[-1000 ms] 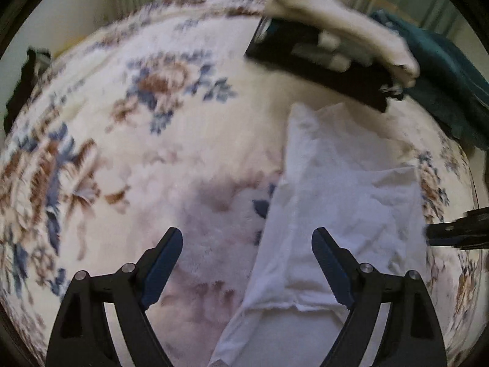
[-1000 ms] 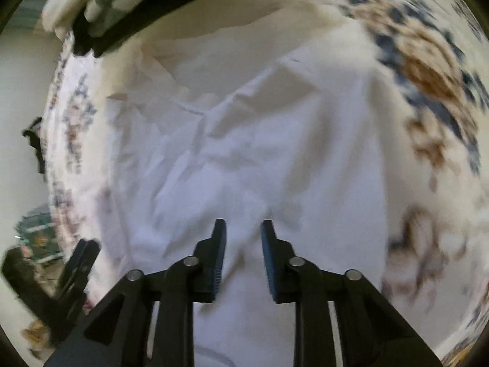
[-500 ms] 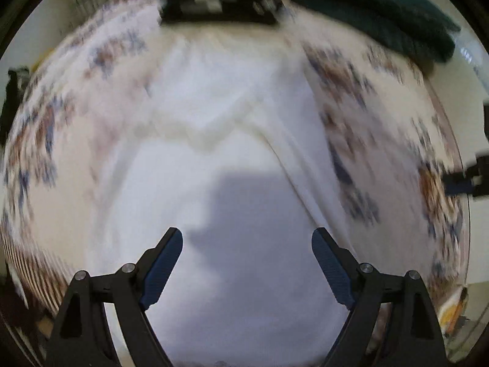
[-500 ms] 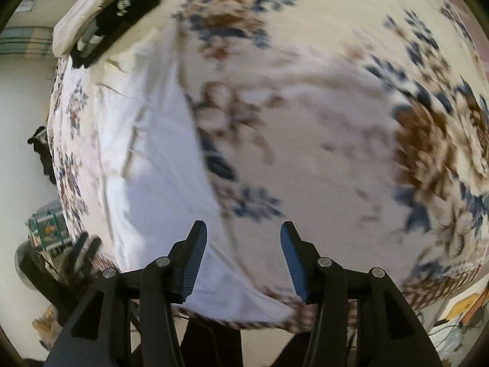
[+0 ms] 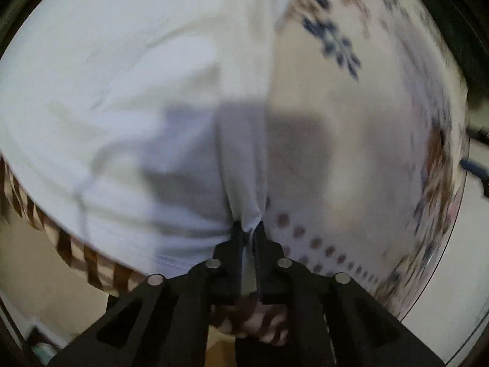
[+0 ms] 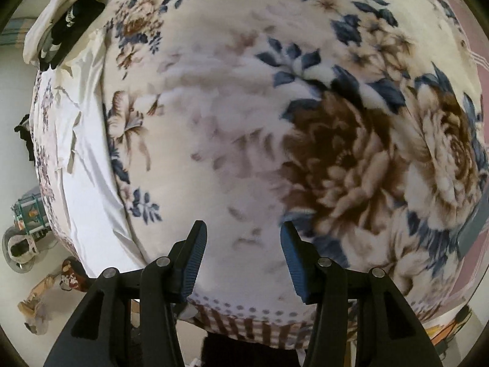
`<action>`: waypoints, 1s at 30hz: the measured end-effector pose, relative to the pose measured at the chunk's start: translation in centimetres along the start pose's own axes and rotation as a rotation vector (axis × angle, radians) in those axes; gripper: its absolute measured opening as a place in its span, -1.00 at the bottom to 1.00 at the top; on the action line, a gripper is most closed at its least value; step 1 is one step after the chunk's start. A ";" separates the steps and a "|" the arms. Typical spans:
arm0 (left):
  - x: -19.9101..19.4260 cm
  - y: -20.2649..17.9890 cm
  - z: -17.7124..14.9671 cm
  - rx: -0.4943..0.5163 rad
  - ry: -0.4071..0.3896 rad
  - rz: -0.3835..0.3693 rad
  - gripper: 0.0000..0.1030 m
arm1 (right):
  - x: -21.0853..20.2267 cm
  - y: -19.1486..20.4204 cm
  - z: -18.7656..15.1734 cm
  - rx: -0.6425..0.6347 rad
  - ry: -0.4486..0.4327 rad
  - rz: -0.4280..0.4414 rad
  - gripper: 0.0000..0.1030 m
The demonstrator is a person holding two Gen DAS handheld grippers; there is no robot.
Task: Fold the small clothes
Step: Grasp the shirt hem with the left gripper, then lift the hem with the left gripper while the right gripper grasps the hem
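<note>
A white garment (image 5: 128, 98) lies spread on a floral blanket (image 5: 366, 140). My left gripper (image 5: 248, 229) is shut on the garment's near right hem corner, and the cloth bunches between the fingers. In the right wrist view the same white garment (image 6: 82, 153) shows as a strip at the far left of the blanket (image 6: 275, 122). My right gripper (image 6: 243, 244) is open and empty above bare blanket, well to the right of the garment.
A pile of folded dark and cream clothes (image 6: 65, 18) sits at the blanket's far left corner. The blanket's checked edge (image 6: 244, 324) hangs just below my right gripper. Floor clutter (image 6: 27, 229) lies at the lower left.
My left gripper moved down to the garment's near edge and shut on its hem. My right gripper opened, let go of the cloth and moved right over bare blanket.
</note>
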State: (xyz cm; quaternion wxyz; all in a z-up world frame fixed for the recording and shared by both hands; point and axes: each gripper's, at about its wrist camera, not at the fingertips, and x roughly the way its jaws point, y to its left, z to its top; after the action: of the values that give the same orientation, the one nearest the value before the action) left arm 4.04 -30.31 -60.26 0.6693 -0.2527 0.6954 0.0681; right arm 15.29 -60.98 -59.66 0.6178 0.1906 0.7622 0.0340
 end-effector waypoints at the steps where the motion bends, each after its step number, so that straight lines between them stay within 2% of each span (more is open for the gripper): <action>1: -0.9 0.5 -0.3 -0.014 -0.038 -0.014 -0.96 | 0.3 0.1 0.6 -0.014 0.011 -0.005 0.02; 2: -2.4 0.8 -0.7 -0.005 -0.082 -0.015 -0.96 | 0.7 0.6 0.9 -0.021 0.016 -0.005 0.02; 5: -5.6 1.9 -1.4 0.005 -0.142 -0.017 -0.97 | 1.3 2.4 2.9 -0.066 0.027 0.000 0.02; 9: -9.0 4.0 -1.6 -0.021 -0.193 -0.004 -0.97 | 2.4 6.4 6.7 -0.124 0.026 0.033 0.02; 13: -11.2 6.4 -1.8 -0.067 -0.233 -0.012 -0.97 | 3.0 12.2 11.8 -0.183 -0.010 0.103 0.02; 18: -14.0 7.6 -0.8 -0.092 -0.283 -0.022 -0.97 | 3.9 19.0 18.2 -0.235 -0.051 0.180 0.02; 25: -15.6 10.7 0.8 -0.142 -0.309 -0.034 -0.97 | 6.9 24.8 25.1 -0.203 -0.041 0.256 0.02; 30: -16.0 12.0 1.5 -0.153 -0.302 -0.039 -0.97 | 11.3 26.2 28.7 -0.074 0.022 0.283 0.02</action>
State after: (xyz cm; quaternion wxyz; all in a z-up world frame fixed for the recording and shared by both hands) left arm -0.33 -15.15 -47.87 0.7462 -0.3032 0.5747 0.1448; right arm 47.36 -38.31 -69.34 0.6050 0.2730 0.7325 0.1511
